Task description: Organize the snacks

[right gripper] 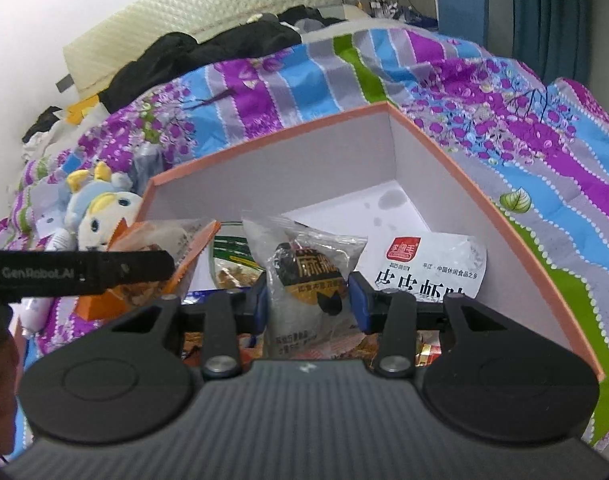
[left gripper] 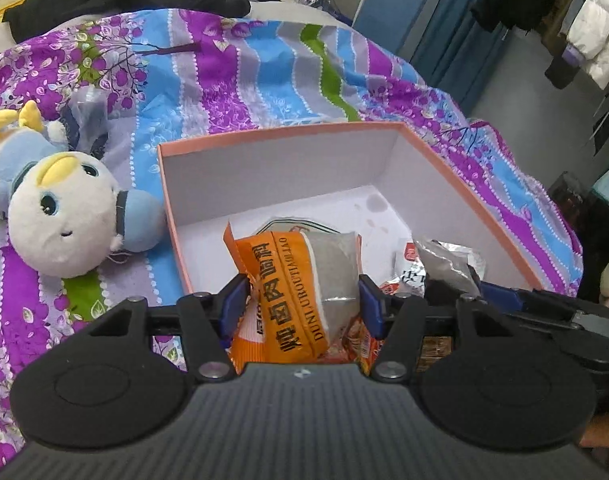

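Left gripper [left gripper: 302, 300] clamped the orange seasoning packet [left gripper: 292, 280] above the box's [left gripper: 272, 160] near edge; right gripper [right gripper: 309, 298] pinched the clear snack bag [right gripper: 304, 276] over the box on the bed [right gripper: 504, 152].

Bright, even indoor light; fisheye-bent edges, slightly soft focus.

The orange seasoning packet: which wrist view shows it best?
The left wrist view: the orange seasoning packet sits centered between the left gripper fingers, its print readable. The right wrist view shows only its upper part, partly behind the black strap.
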Demonstrator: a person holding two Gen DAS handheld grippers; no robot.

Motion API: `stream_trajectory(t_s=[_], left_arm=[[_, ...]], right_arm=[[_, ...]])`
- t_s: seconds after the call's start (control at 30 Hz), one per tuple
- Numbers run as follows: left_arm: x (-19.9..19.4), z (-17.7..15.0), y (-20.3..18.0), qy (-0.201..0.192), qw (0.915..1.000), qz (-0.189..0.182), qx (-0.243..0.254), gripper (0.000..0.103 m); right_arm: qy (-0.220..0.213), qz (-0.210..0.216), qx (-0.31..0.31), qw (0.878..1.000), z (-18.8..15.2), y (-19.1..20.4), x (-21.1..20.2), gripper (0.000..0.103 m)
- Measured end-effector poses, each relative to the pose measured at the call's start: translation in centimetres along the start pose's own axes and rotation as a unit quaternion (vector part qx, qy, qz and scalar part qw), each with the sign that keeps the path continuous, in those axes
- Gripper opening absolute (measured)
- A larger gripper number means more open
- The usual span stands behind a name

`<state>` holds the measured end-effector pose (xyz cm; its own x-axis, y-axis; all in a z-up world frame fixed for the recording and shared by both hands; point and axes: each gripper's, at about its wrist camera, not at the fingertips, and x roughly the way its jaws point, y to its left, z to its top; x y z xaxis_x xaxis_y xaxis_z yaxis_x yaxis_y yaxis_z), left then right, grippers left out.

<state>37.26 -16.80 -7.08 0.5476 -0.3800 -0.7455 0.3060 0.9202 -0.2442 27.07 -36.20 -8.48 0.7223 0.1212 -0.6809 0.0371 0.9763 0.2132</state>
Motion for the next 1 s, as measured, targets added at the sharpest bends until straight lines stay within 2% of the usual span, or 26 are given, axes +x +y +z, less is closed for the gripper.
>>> stream_trajectory(t_s=[0.17,0.27,0.3,0.63,1.0], left_arm=[[-0.1,-0.1,0.1,-0.010,0.9999,0.000,0.006,0.073],[-1.5,0.0,0.3,-0.019,0.9998,0.003,0.001,0.074],[-2.1,0.1,0.3,-0.022,0.9998,0.004,0.002,0.074],[-12.3,-1.7,-1.5,-0.062,0.9979,0.017,-0.012,0.074],[-24.1,-4.9,-5.1,-0.125,0.9918,0.024,0.010,0.074]], right_arm=[[0.013,-0.014,-0.002,1.000,-0.2,-0.3,0.7,0.048],[0.006,-0.014,0.001,1.000,-0.4,-0.1,-0.3,0.062],[0.001,-0.012,-0.001,1.000,-0.3,0.1,-0.8,0.064],[-0.051,0.013,-0.007,0.999,0.2,3.1,-8.3,0.064],[-0.110,0.029,-0.026,0.993,-0.6,5.2,-17.9,0.064]])
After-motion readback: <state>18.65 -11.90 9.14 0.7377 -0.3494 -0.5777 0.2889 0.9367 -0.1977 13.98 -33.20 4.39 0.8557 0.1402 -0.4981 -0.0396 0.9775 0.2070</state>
